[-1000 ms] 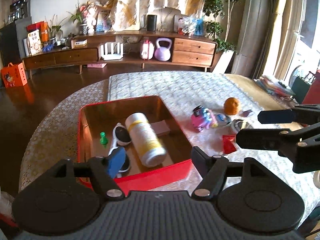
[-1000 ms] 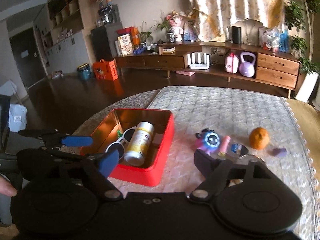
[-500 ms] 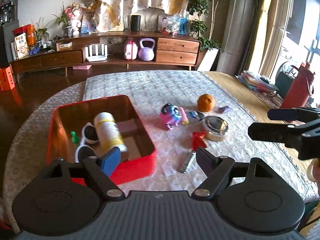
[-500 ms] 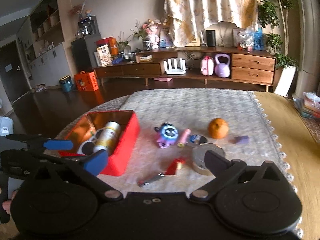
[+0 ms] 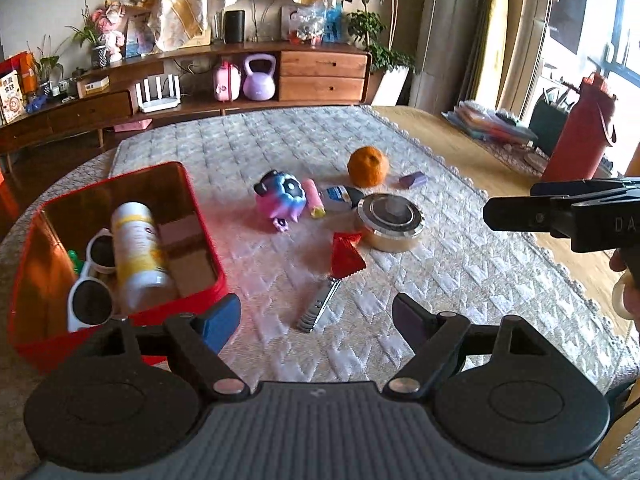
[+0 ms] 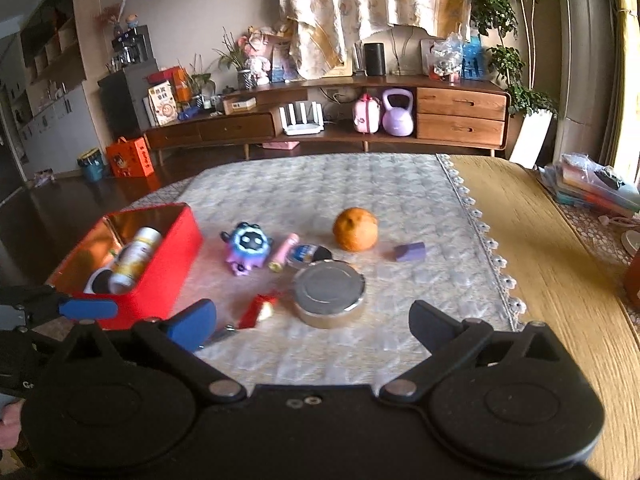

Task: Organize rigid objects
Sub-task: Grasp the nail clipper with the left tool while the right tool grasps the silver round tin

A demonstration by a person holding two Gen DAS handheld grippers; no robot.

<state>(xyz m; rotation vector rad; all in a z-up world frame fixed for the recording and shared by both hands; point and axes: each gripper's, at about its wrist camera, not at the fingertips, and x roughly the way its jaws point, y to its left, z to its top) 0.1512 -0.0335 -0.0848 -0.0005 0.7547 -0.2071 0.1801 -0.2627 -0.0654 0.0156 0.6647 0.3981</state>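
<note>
Both grippers are hovering empty, the left gripper (image 5: 316, 318) and the right gripper (image 6: 312, 320) each with fingers spread wide, seemingly choosing a next pick. The red tin box (image 5: 202, 216) is sitting at the left, already holding a spray can (image 5: 138, 252) and sunglasses (image 5: 90, 284). The round metal tin (image 6: 329, 294), orange (image 6: 355, 229), toy (image 6: 246, 248) and nail clipper (image 5: 319, 308) are lying loose on the quilted cloth (image 5: 280, 144), waiting nearby.

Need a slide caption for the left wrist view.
Open left tongs above nail clippers, red tin half filled.
</note>
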